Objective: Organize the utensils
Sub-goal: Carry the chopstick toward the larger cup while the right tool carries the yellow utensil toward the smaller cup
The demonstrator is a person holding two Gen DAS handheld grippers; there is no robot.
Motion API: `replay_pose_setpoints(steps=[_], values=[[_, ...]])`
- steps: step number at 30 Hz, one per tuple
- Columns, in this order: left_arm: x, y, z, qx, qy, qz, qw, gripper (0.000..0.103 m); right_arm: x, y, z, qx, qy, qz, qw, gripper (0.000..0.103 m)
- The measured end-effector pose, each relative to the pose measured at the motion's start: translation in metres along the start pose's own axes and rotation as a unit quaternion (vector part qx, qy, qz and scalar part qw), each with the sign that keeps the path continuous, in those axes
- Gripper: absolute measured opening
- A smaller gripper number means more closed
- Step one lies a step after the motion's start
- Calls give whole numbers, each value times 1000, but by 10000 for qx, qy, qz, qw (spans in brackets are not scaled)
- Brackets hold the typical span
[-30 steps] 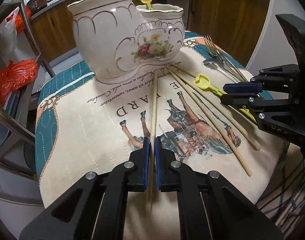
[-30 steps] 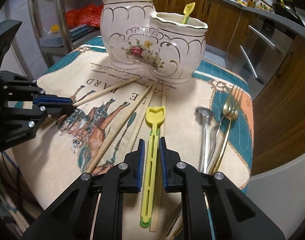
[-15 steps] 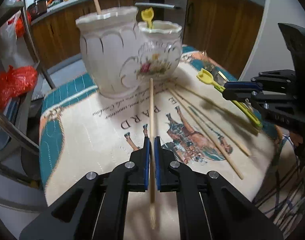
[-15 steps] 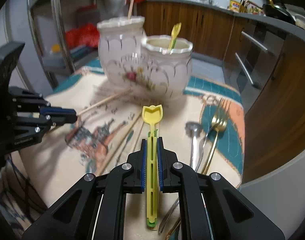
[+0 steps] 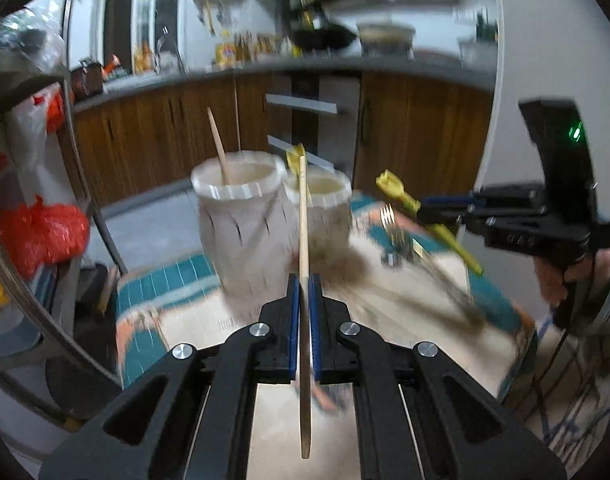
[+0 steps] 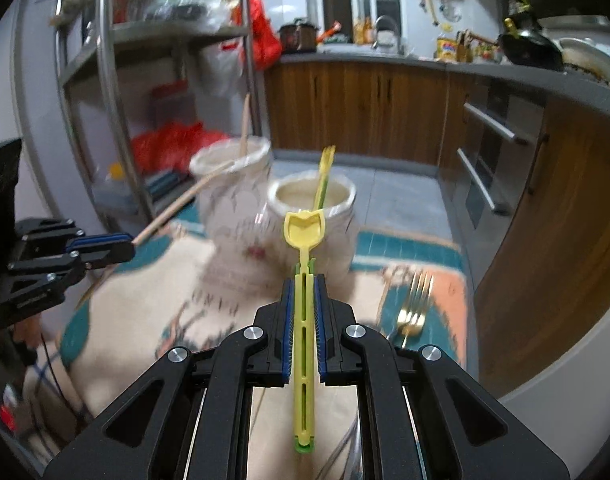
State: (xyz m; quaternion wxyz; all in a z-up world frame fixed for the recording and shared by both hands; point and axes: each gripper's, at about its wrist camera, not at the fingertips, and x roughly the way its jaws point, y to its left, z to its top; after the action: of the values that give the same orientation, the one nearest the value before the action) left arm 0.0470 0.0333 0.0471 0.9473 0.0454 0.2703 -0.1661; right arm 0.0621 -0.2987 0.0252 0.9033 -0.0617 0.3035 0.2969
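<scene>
Two utensils gripped | left gripper point(image 5: 303, 280) clenched on wooden chopstick point(image 5: 303, 216), tip toward ceramic holder point(image 5: 241, 216) ahead of it | right gripper point(image 6: 303, 280) clenched on yellow scoop point(image 6: 305, 232), its head toward the holder's lower pot | gold fork point(image 6: 415, 308) on printed cloth point(image 6: 145, 320) right of that gripper

Both fisheye views are dimly lit indoors and curved at their dark edges. The white two-part ceramic holder point(image 5: 265, 216) and patterned cloth-covered table point(image 6: 153, 304) are smeared by motion blur; soft shadows are cast beneath.
</scene>
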Motion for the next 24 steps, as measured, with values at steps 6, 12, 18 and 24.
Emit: replay_pose_setpoints(steps=[6, 12, 18, 24], values=[[3, 22, 37, -448, -814, 35, 9957, 5, 6, -15, 32, 414, -605, -12, 9973, 10], [22, 56, 69, -1088, -1264, 53, 9860, 5, 21, -29, 64, 889, -1151, 90, 9893, 10], [45, 77, 87, -1482, -1555, -91, 9766, 5, 48, -45, 84, 1451, -1416, 368, 9785, 10], [73, 73, 85, -1540, -1449, -94, 9773, 4, 77, -52, 83, 1872, -1364, 421, 9719, 10]])
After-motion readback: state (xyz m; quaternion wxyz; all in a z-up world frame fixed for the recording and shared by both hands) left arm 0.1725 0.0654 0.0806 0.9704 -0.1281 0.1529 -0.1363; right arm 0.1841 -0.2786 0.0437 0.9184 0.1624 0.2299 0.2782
